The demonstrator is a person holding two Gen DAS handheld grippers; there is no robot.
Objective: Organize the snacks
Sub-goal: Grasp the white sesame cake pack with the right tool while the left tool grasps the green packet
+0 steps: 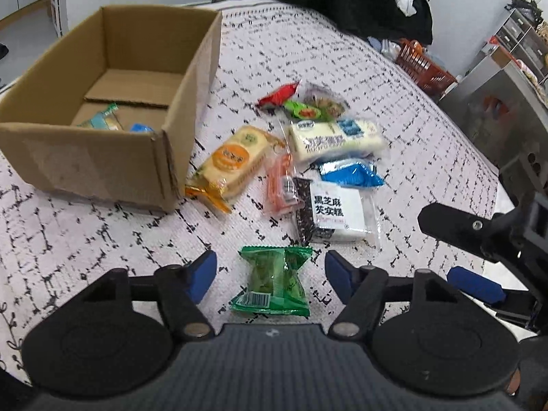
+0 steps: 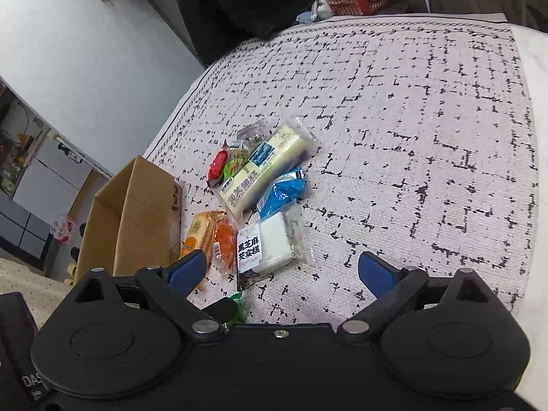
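Note:
A green snack packet (image 1: 272,279) lies on the patterned cloth between the blue pads of my left gripper (image 1: 270,274), which straddles it with a gap on each side, open. Beyond it is a heap of snacks: a black-and-white cake pack (image 1: 334,214), a blue packet (image 1: 351,173), a long cream pack (image 1: 337,138), an orange biscuit pack (image 1: 229,164), a red packet (image 1: 277,94). The cardboard box (image 1: 113,157) stands at the left with a couple of packets inside. My right gripper (image 2: 282,270) hovers open over the cloth beside the cake pack (image 2: 265,246).
A red plastic basket (image 1: 424,68) and dark clothing sit past the far edge of the cloth. Metal shelving and a cabinet (image 1: 503,102) stand on the right. The right gripper's black frame (image 1: 486,236) shows at the right of the left wrist view.

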